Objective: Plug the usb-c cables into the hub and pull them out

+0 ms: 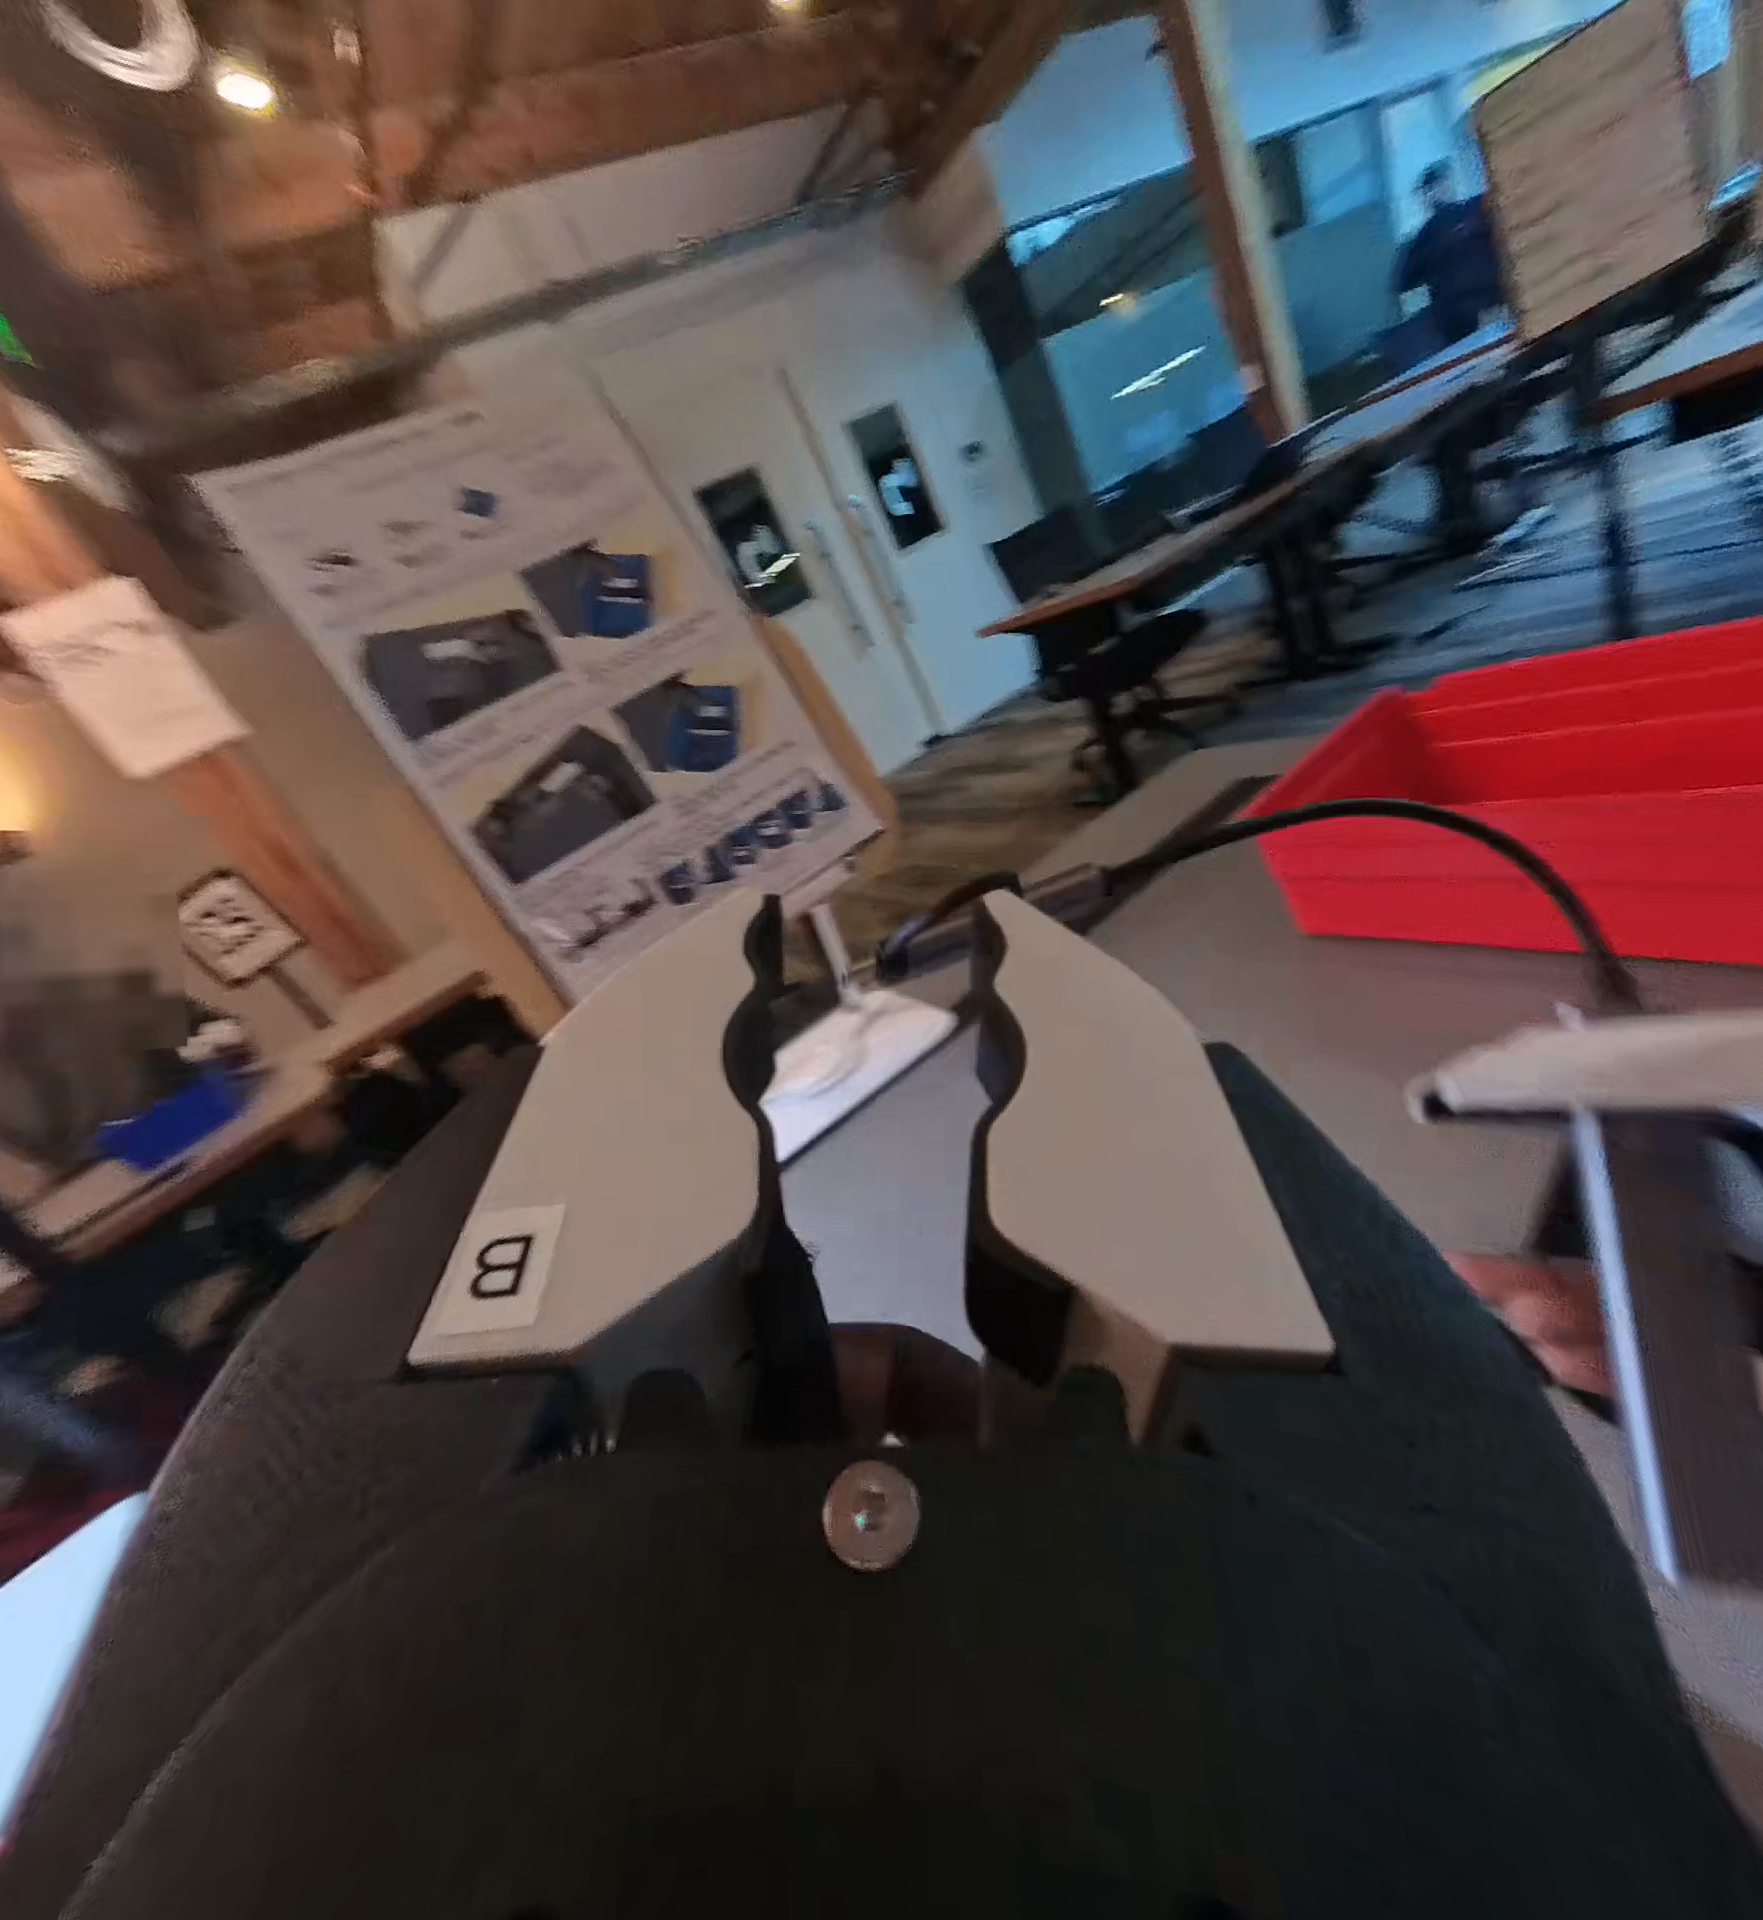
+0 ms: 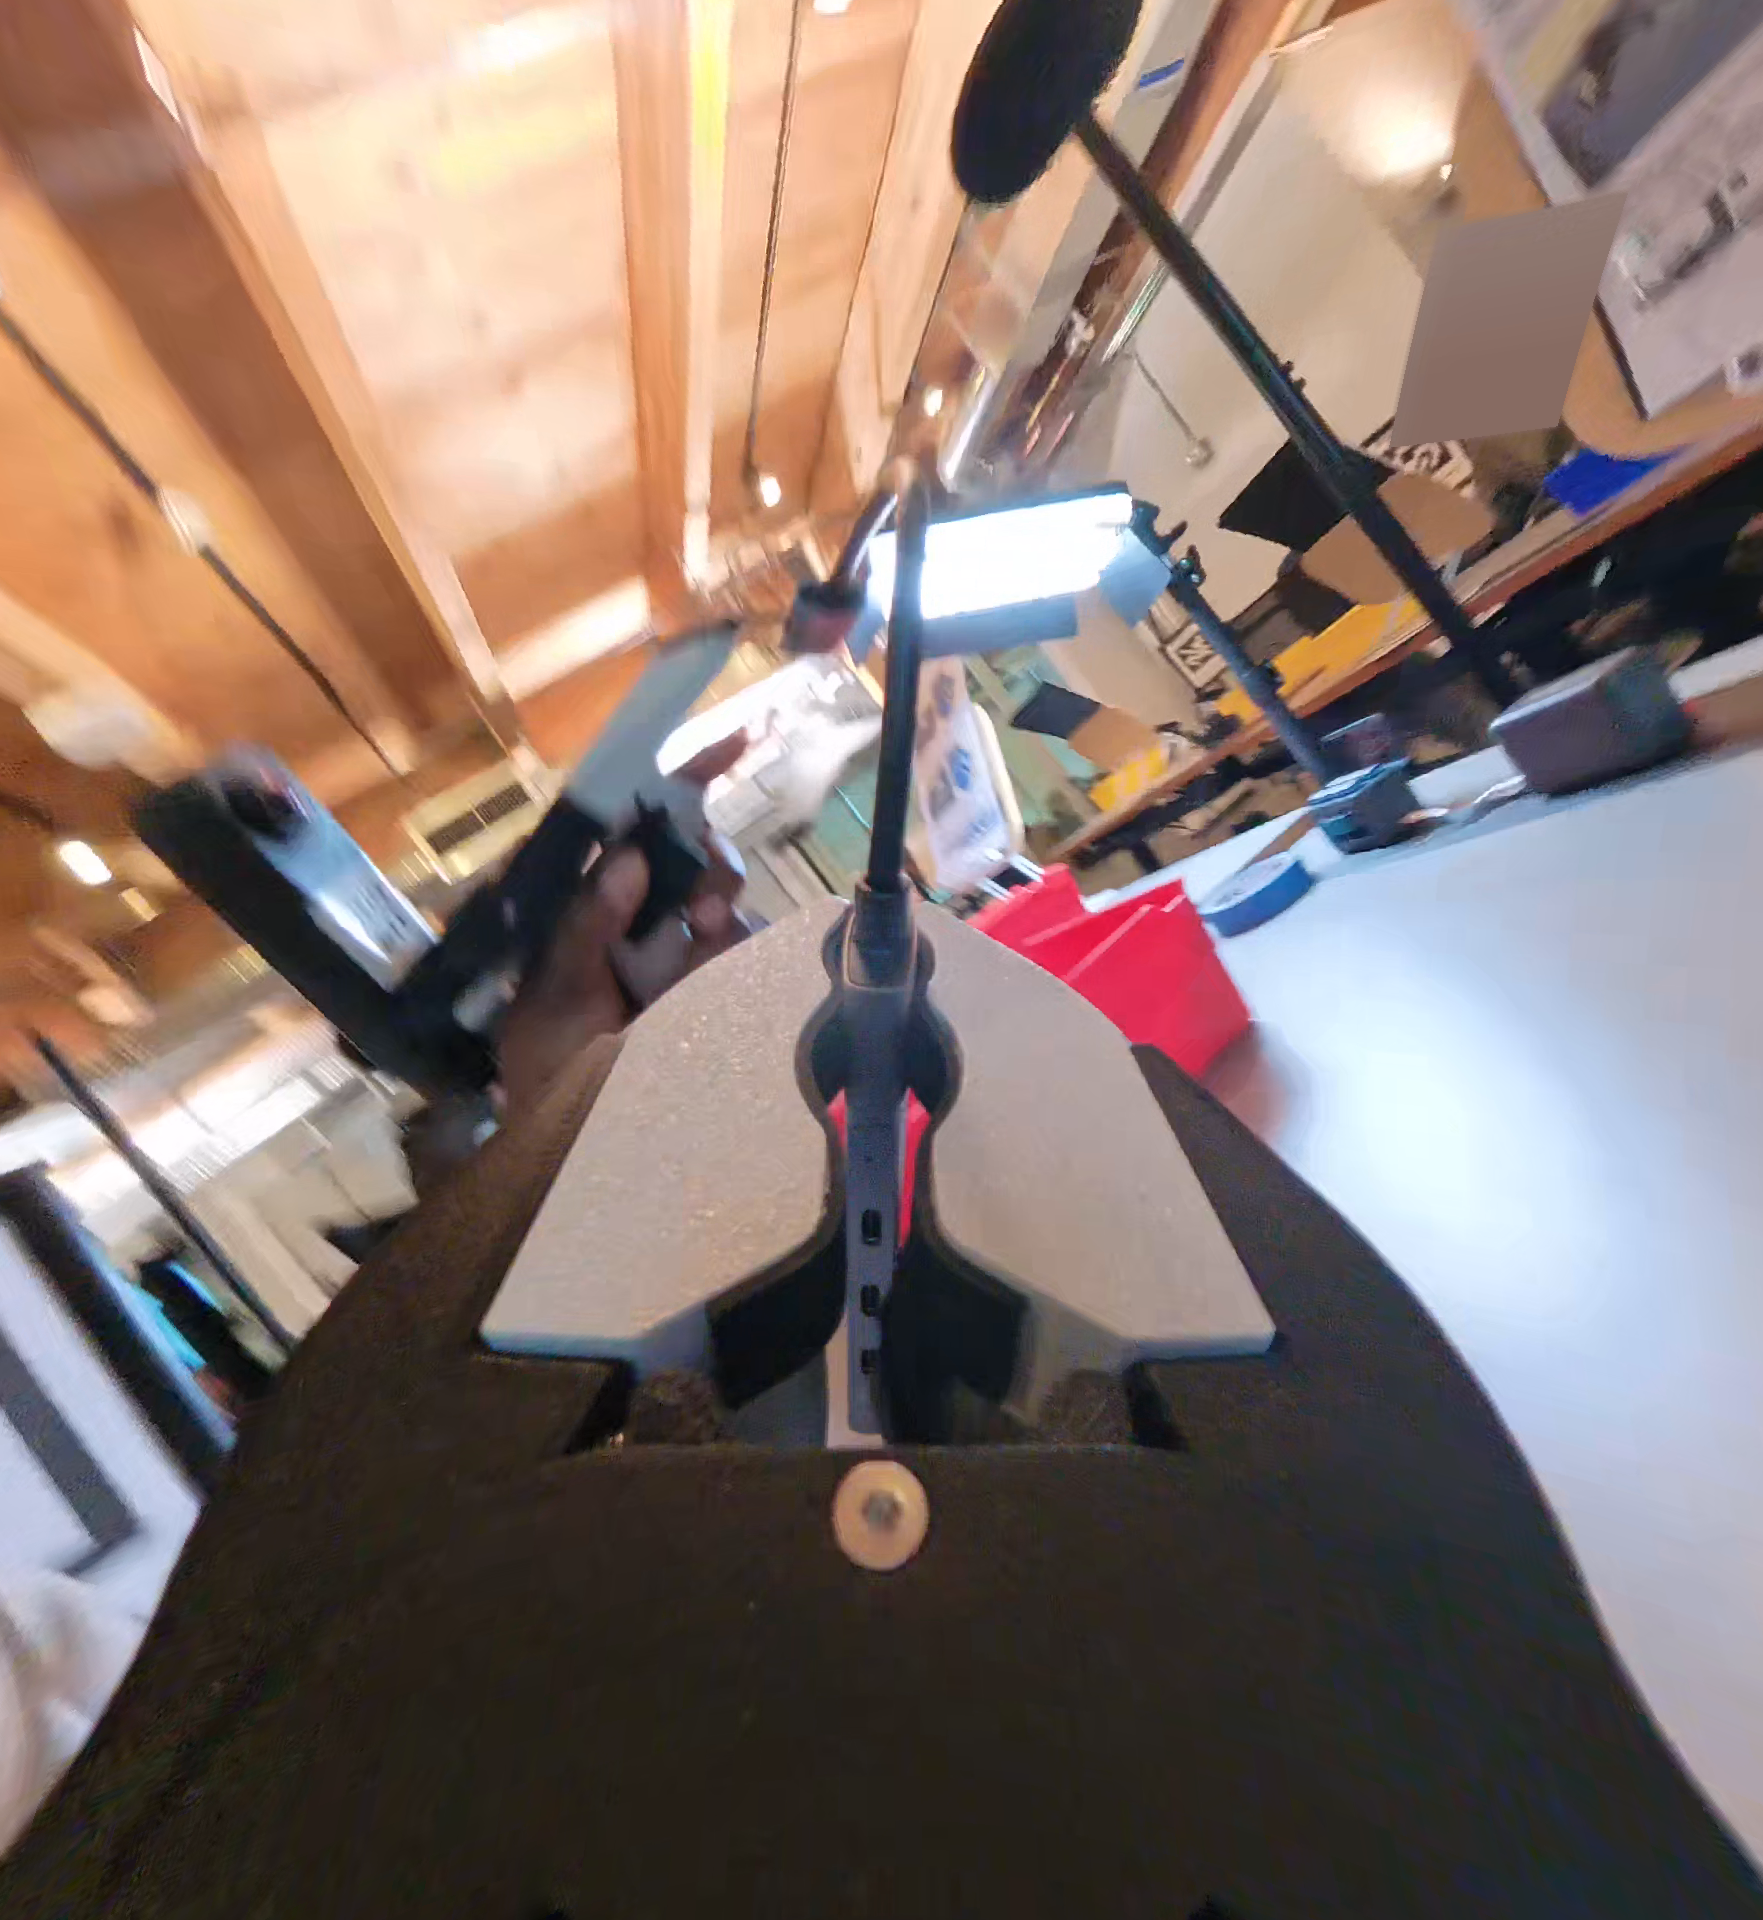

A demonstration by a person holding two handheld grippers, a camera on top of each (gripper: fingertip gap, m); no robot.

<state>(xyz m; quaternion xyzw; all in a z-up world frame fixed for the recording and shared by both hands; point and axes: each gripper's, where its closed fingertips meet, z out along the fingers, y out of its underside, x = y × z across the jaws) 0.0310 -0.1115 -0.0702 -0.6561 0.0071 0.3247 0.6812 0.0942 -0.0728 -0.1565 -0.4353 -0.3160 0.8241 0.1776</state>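
My right gripper is shut on a thin grey hub, held edge-on with several small ports showing along its edge. The hub's black cable rises from the fingertips. In the left wrist view this cable arcs from the right gripper down to a grey connector on the table. My left gripper is open and empty above the table. A black cable plug lies just beyond its fingertips. The left gripper also shows blurred in the right wrist view, held by a hand.
A red bin stands on the grey table past the grippers; it also shows in the right wrist view. A blue tape roll, a grey box, a lit light panel and a boom microphone stand beyond.
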